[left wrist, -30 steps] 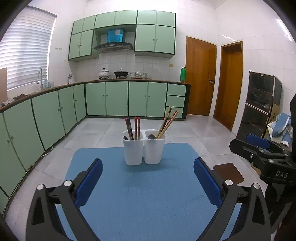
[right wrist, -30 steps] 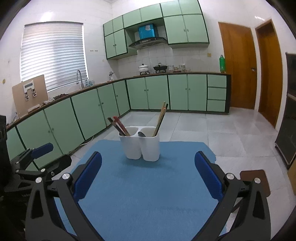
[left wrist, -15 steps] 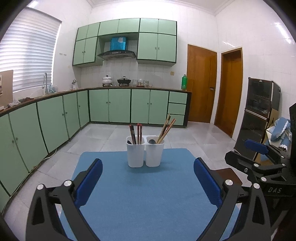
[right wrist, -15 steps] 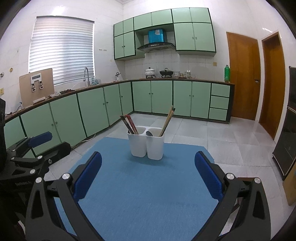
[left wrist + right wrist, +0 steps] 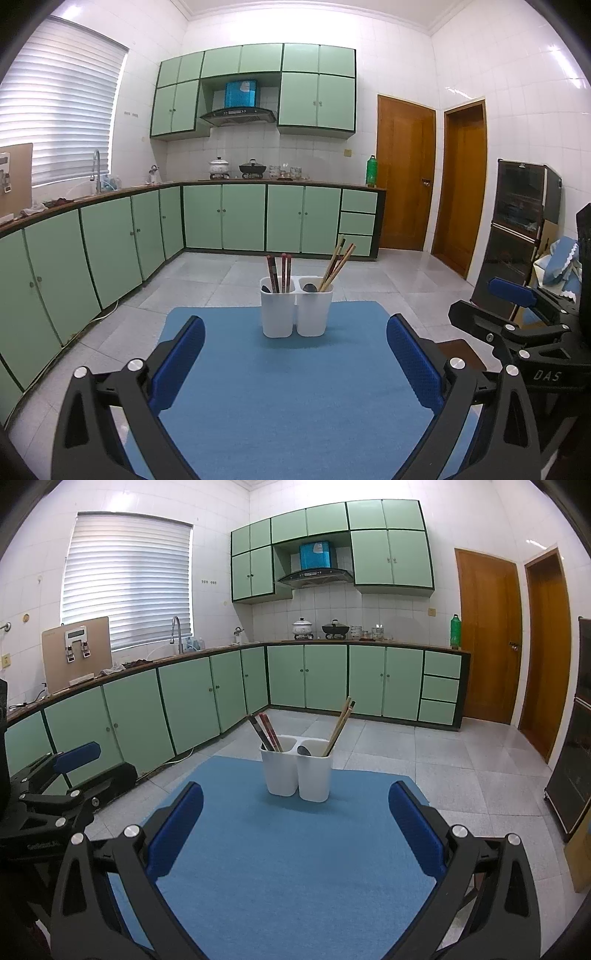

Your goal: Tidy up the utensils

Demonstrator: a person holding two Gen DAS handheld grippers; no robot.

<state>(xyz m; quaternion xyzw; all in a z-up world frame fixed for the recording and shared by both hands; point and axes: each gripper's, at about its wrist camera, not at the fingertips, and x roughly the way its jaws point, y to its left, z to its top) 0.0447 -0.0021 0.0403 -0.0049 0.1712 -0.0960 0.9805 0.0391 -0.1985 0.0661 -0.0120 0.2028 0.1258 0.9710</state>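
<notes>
Two joined white plastic holders [image 5: 295, 312] at frame centre on blue mat [image 5: 280, 398]: dark red chopsticks [image 5: 279, 272] plus a spoon in the left cup, light wooden chopsticks [image 5: 337, 263] plus a spoon [image 5: 304, 751] in the right cup. Probably light, stiff, thin and smooth, so likely to slip or pivot; best pinched on the upper shaft above the rim, across the width. Left gripper [image 5: 295, 363] wide open, empty, holder well ahead and centred between the fingers. Right gripper [image 5: 295, 840] likewise spread and empty, holder ahead, centre frame. No contact anywhere.
</notes>
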